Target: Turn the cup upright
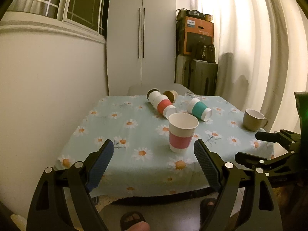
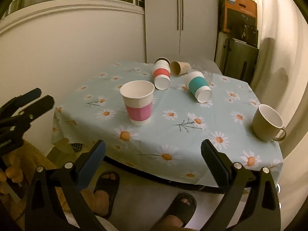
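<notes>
Upright paper cup (image 1: 183,132) with smooth pink band on daisy-print tablecloth (image 1: 138,132); left gripper (image 1: 154,152) and right gripper (image 2: 153,152) both gape, holding nothing; no legible writing.

White wardrobe (image 1: 141,34) stands between a dark window (image 1: 77,2) (night outside) and pale curtains (image 1: 250,38).

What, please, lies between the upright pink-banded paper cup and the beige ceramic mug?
Only bare daisy tablecloth separates pink-banded paper cup from beige ceramic mug, in the right wrist view.
</notes>
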The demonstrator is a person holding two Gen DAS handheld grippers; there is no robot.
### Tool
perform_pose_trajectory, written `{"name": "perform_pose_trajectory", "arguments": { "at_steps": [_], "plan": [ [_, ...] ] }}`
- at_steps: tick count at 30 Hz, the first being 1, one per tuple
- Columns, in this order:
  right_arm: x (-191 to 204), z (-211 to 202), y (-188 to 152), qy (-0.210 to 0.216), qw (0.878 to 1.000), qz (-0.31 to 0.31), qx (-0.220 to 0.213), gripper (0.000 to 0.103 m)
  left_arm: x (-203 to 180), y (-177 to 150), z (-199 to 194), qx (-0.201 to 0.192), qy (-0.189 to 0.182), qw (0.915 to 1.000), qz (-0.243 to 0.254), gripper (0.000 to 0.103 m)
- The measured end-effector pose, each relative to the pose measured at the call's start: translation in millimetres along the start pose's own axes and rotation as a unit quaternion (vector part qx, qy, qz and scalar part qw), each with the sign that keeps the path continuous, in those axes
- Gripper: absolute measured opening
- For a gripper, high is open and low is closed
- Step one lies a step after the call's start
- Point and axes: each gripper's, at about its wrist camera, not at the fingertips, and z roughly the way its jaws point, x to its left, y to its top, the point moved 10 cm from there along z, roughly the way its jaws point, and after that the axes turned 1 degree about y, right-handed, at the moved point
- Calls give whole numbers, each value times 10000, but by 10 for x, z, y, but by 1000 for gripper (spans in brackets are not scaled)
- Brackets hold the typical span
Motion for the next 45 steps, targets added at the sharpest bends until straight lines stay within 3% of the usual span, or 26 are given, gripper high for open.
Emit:
{"name": "perform_pose_trajectory", "arguments": {
  "at_steps": [11,20,45],
  "plan": [
    [10,15,-1,121,9999,25,8,98,-47,-208,165,372,-128,9992,26,84],
    [45,236,-4,204,9994,-39,262,98,-14,-281,269,581,-87,9983,36,84],
    [93,233,-27,266,9992,-129,262,98,-18,-335,391,780,-110,9969,40,84]
  ]
}}
